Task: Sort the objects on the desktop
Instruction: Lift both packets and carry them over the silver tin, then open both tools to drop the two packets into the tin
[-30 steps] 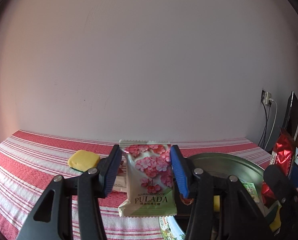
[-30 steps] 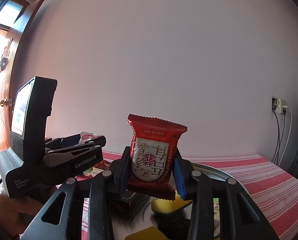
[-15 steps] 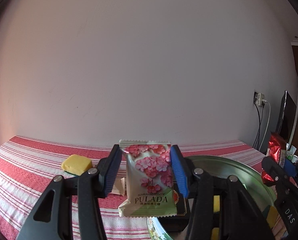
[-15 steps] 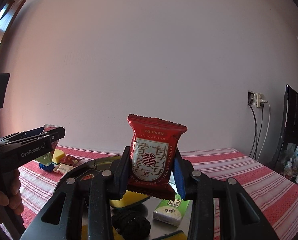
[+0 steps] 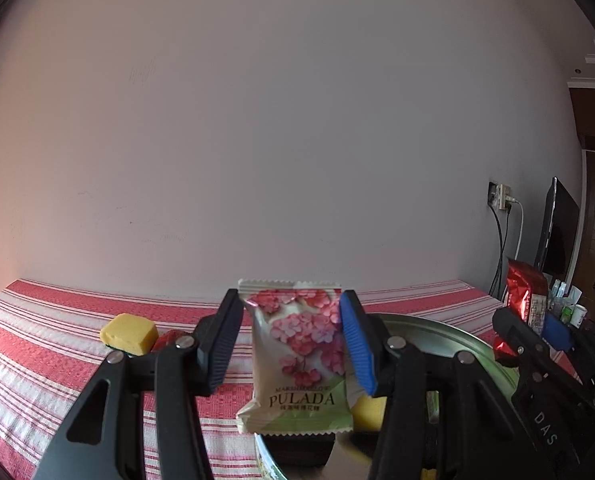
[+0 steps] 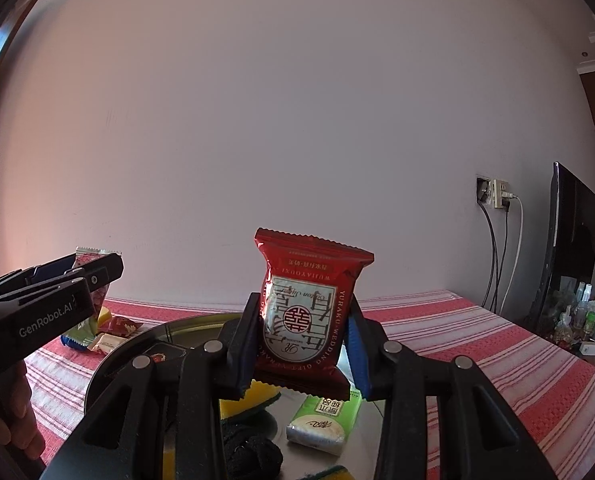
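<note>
My left gripper (image 5: pixel 293 340) is shut on a pale PULADA snack packet with pink flowers (image 5: pixel 301 360), held upright above the near rim of a round metal tray (image 5: pixel 449 332). My right gripper (image 6: pixel 303 336) is shut on a red snack packet with a white emblem (image 6: pixel 303 304), held upright over the same tray (image 6: pixel 137 344). The right gripper and its red packet (image 5: pixel 525 296) show at the right of the left wrist view. The left gripper (image 6: pixel 57 296) shows at the left of the right wrist view.
The tray holds a green tissue pack (image 6: pixel 325 420), yellow sponges (image 6: pixel 249 400), a black item (image 6: pixel 253 452) and a dark box (image 6: pixel 161 354). On the red striped tablecloth (image 5: pixel 37 344) lie a yellow sponge (image 5: pixel 129 334) and small snack packets (image 6: pixel 113 332). A monitor (image 6: pixel 573 240) stands at the right.
Both grippers have risen and tilted up, each keeping its packet. The two grippers have moved apart, the left one now further left in the right wrist view.
</note>
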A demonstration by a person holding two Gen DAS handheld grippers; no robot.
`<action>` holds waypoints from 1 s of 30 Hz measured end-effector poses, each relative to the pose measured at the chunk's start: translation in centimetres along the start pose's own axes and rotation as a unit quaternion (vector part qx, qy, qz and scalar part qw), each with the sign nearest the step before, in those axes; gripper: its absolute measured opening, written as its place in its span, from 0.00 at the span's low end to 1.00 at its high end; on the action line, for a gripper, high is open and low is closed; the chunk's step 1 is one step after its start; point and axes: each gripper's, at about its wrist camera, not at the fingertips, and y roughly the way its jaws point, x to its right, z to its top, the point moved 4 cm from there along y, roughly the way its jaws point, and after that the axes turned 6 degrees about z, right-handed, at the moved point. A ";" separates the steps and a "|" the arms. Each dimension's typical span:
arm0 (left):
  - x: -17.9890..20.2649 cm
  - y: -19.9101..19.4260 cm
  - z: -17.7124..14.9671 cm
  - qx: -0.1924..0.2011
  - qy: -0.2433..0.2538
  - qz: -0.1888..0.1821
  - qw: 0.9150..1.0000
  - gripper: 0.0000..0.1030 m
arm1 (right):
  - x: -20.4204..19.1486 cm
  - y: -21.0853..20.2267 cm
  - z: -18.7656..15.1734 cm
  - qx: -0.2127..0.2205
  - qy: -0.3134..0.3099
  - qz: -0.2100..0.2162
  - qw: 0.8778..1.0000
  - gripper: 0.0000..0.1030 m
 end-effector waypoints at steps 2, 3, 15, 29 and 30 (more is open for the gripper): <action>0.4 0.1 -0.2 -0.002 0.005 -0.002 1.000 0.49 | 0.3 0.1 -0.1 -0.002 0.004 -0.008 1.000 0.40; 0.7 0.1 -0.3 -0.003 0.009 -0.003 1.000 0.49 | 0.4 0.1 -0.1 -0.004 0.006 -0.012 1.000 0.40; 3.6 0.7 -1.4 -0.007 0.057 -0.018 0.998 0.49 | 2.8 1.5 -1.3 -0.048 0.052 -0.022 0.997 0.41; 4.8 2.4 -2.4 -0.041 0.077 -0.015 0.996 0.49 | 3.1 2.6 -1.7 -0.072 0.045 -0.027 0.996 0.41; 4.8 2.4 -2.4 -0.043 0.078 -0.015 0.996 0.49 | 3.0 2.6 -1.8 -0.075 0.044 -0.028 0.996 0.41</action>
